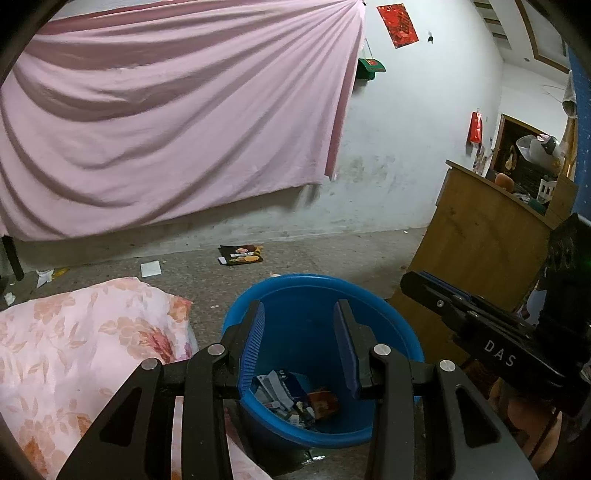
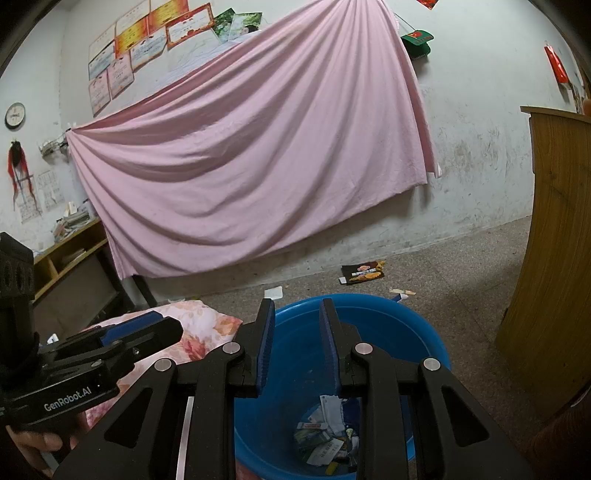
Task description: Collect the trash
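Ribbed blue jaws gape over round plastic basin (paper scraps inside).

- A lived-in room of a home, rough and worn: scuffed whitewashed wall, speckled concrete floor.
- Pink sheet hung across the wall; certificates and a clock beside it.
- Floral bedding (pink, rumpled), wooden cabinet, cluttered shelf.
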A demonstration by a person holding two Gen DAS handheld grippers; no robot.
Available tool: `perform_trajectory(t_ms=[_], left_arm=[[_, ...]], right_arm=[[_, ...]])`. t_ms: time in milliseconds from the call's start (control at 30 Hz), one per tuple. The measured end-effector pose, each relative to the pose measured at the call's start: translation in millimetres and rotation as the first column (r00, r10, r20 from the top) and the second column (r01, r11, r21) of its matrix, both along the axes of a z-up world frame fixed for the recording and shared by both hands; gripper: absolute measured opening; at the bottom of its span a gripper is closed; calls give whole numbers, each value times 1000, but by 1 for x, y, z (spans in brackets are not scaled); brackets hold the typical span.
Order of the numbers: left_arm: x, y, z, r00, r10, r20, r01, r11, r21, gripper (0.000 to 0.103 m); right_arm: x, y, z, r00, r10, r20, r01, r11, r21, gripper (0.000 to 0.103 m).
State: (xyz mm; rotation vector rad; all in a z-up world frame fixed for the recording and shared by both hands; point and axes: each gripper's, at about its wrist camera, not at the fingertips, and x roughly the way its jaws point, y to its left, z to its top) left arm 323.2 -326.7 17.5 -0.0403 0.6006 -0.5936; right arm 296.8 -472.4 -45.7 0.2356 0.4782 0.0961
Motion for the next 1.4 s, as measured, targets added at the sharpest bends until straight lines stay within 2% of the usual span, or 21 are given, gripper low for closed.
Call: perform_trajectory(t_ms=[167,233,400,467,500,567,633,700,767,1033,1133,1267,1400], left_arm=[[-1,7,3,1000,18,7,-18,1000,6,34],[-2,10,4,1000,26,7,-26,1000,9,38],[-3,23,5,998,58,5,-58,998,13,47],[-4,30,6,997,71,6,-71,997,3,59],[-5,34,7,997,80,6,-80,997,-5,61],[-7,39,9,995,100,11,-100,995,-12,75],[-9,44,11,993,119,19,-118,993,-23,81],[-10,48,13,990,135,35,-135,991,-18,85],[-11,52,15,985,168,46,-168,986,-13,96],[-18,72,19,968,239,73,-237,971,-35,97],[-22,80,20,962,260,87,-257,966,-38,97],[-32,92,22,950,292,113,-290,956,-40,97],[-42,104,22,938,324,119,-322,946,-41,97]], right_arm=[[1,1,1,1000,5,0,-5,1000,-1,23],[1,1,1,1000,6,-2,-6,1000,1,24],[1,3,3,1000,5,-6,-5,1000,2,33],[2,5,4,1000,5,-6,-5,1000,3,37],[2,6,5,1000,4,-5,-4,1000,1,40],[2,5,5,1000,-3,-2,3,1000,-2,49],[3,6,5,1000,-6,2,6,1000,-6,50],[3,7,5,1000,-12,5,12,1000,-8,55],[3,7,6,1000,-22,12,22,1000,-8,73],[-4,8,12,998,-20,65,20,1000,1,89],[-10,12,17,994,-20,105,21,1000,-11,102],[-16,17,22,989,-10,145,12,1000,-15,103],[-17,28,21,989,7,145,-3,999,-32,103]])
